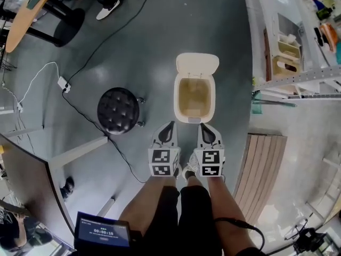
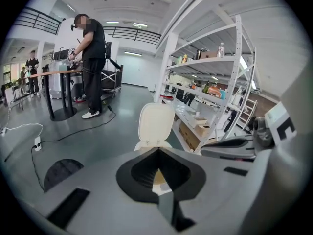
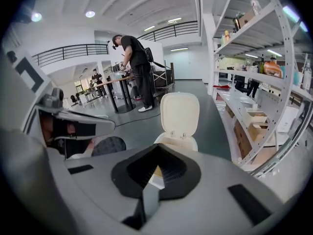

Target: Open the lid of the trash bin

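Standing open, the cream plastic bin (image 1: 195, 118) shows a rounded lid (image 1: 197, 65) (smooth).

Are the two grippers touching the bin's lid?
Apart. The head view shows the lid raised at the trash bin's far side, with its open mouth between the lid and the left gripper and right gripper.

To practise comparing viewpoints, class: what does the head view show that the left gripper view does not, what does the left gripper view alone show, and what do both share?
Only the head view: the wearer's legs, a small dark screen and slatted wooden boards. Only the left gripper view: a balcony railing and ceiling lights. Both: the trash bin with its lid standing open.
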`<state>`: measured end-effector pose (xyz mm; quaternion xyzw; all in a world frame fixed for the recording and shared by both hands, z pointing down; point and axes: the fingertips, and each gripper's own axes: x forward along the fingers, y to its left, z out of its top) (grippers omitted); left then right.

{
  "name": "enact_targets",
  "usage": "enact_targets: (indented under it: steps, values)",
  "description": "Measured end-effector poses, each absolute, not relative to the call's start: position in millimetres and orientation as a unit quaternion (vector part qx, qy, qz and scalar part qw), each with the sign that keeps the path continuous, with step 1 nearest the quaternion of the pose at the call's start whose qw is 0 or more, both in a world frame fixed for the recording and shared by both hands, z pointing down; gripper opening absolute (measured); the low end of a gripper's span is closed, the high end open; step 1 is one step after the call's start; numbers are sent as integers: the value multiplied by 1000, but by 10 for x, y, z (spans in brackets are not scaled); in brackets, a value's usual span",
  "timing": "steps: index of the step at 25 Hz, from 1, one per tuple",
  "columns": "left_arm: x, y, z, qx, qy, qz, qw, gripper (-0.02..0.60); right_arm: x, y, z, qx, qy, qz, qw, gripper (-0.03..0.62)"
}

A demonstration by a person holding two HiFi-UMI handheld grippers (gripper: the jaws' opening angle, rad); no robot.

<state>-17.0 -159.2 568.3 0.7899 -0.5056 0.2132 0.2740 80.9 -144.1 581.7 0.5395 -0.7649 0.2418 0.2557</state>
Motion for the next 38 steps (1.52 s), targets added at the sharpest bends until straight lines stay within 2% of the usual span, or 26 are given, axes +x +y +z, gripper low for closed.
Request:
enact_targets:
  steps: [6,12,23,33,38]
  values:
    - [-133,-1726,5121,806,-496,210,245,-2,767,-1568,5133,530,-782,153,291,-3]
    - [-158,-1732,4550,817,-490,201,226,-2,809,-1531,4600,560,-772,180,241,-3]
    - [-180,-1551,3468,839,-488,169,173,-2,825,-1357,3513,572,-784,121,208,-3]
    - [-459,-1080,3029,826,-511,133,197,-2,806,-1041,2976,598,-775,121,162,-3]
    - [-488,-995,2820,827,-519,122,180,-2,854,-1088,2705,596,-783,89,151,-3]
